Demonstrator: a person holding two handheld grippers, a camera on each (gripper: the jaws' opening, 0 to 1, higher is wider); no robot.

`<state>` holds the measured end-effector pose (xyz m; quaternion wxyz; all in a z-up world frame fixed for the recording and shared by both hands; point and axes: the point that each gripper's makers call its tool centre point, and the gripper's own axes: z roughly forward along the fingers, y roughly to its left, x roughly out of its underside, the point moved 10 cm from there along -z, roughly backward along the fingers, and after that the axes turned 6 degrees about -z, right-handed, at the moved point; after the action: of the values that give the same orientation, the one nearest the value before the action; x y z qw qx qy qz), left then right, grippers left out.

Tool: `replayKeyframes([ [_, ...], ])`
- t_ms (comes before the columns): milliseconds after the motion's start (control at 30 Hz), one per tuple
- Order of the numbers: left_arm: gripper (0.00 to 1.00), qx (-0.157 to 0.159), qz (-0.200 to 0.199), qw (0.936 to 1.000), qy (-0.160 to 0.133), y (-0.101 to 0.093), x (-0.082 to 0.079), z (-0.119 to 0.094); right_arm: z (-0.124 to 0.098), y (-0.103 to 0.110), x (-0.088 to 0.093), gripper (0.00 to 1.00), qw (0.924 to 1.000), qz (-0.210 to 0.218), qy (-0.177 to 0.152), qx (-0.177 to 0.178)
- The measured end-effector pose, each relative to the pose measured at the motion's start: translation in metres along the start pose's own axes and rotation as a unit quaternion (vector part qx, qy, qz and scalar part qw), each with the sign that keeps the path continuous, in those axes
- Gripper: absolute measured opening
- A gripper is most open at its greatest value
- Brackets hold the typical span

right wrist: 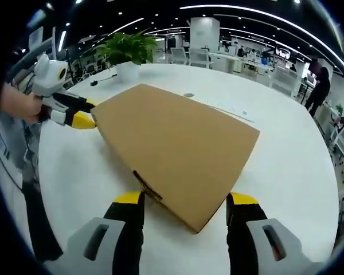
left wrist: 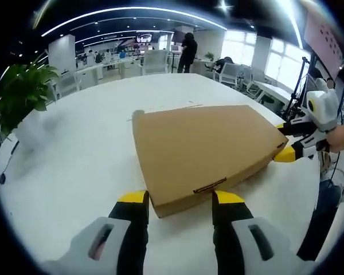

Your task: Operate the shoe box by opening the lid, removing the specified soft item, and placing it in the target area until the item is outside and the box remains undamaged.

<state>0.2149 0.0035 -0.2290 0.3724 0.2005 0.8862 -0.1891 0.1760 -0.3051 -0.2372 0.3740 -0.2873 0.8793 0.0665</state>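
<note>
Your left tongs [left wrist: 179,200] stand wide, their yellow tips at the near corner of the closed box [left wrist: 209,152], which lies flat on the white tabletop [left wrist: 80,154] just ahead. Your right tongs [right wrist: 186,200] are wide too, straddling the opposite corner of the box [right wrist: 178,140]. No brand, label or writing can be read on the plain brown lid. A plant [right wrist: 129,48] stands beyond the box.

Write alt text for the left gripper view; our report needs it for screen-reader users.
A closed brown cardboard shoe box lies flat on a white table, its near corner between the open yellow-tipped left tongs. The right tongs meet its far right corner, and a potted plant stands at left.
</note>
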Motion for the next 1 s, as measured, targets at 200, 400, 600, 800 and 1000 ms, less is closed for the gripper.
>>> replayKeyframes([
  [200,0.42,-0.004,-0.005,1.0000,-0.001,-0.003,0.005,-0.004,-0.001,-0.002,0.001,0.55,0.9995,-0.028,0.008,-0.005],
  [400,0.40,-0.012,0.001,0.9999,0.003,-0.007,0.007,-0.007,-0.001,-0.003,0.002,0.55,0.9995,-0.030,0.009,-0.010],
  [600,0.40,-0.018,-0.006,0.9998,0.002,-0.010,0.010,-0.009,-0.003,-0.003,0.003,0.55,0.9995,-0.029,0.006,-0.011],
  [800,0.40,-0.020,-0.012,0.9997,0.000,-0.012,0.013,-0.013,-0.003,-0.001,0.004,0.54,0.9995,-0.028,0.005,-0.011],
  [1000,0.39,-0.019,-0.020,0.9996,-0.004,-0.014,0.018,-0.016,-0.004,-0.001,0.005,0.54,0.9993,-0.034,0.004,-0.015],
])
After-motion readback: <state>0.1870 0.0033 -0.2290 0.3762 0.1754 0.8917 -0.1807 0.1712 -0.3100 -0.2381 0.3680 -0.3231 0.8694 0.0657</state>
